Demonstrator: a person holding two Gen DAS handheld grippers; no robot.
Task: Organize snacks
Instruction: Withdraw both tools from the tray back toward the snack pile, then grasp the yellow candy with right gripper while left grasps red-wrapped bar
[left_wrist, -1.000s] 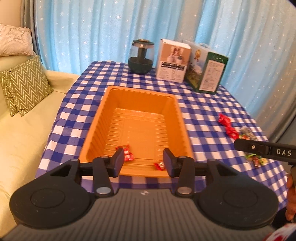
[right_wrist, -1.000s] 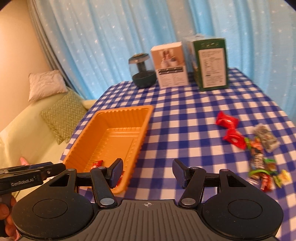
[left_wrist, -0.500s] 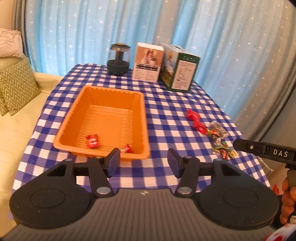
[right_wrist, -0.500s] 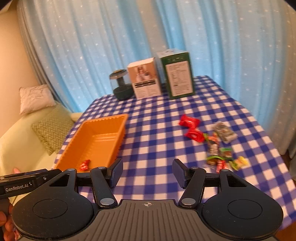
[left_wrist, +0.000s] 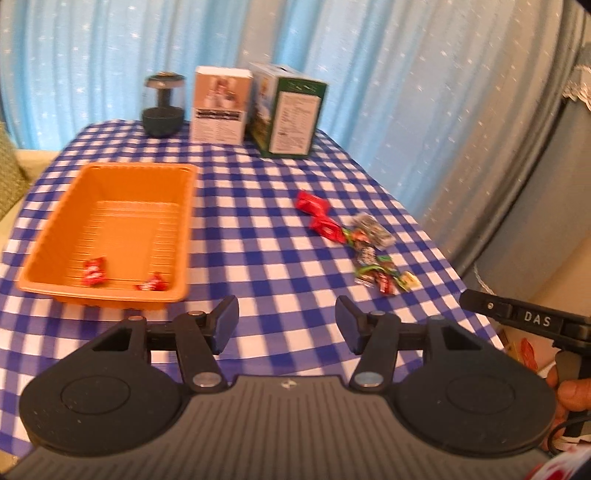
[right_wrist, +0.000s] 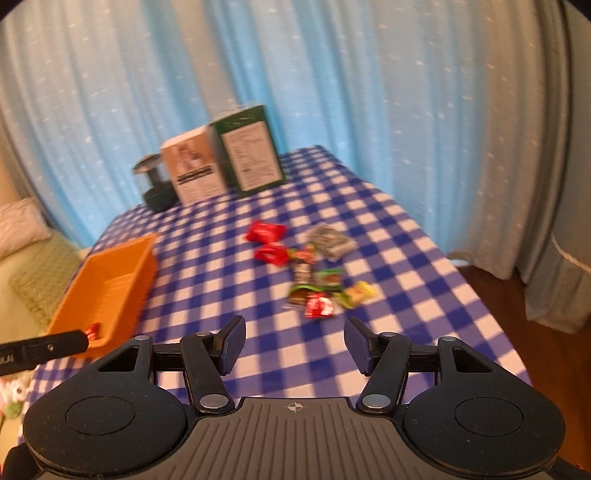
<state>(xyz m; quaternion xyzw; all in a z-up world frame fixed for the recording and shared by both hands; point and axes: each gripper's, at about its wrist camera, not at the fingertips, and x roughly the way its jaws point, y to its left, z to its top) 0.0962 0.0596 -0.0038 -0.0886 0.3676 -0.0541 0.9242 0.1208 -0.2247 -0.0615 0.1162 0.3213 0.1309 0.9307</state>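
Left wrist shows 2 candies (left_wrist: 94, 272) in tray (left_wrist: 122, 170), right wrist 1

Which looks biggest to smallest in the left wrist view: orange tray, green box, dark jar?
1. orange tray
2. green box
3. dark jar
The tray lies nearer the camera, so its lead is partly perspective.

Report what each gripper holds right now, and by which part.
Nothing is held. The left gripper and the right gripper both stand open with only the checked tablecloth showing between their fingers.
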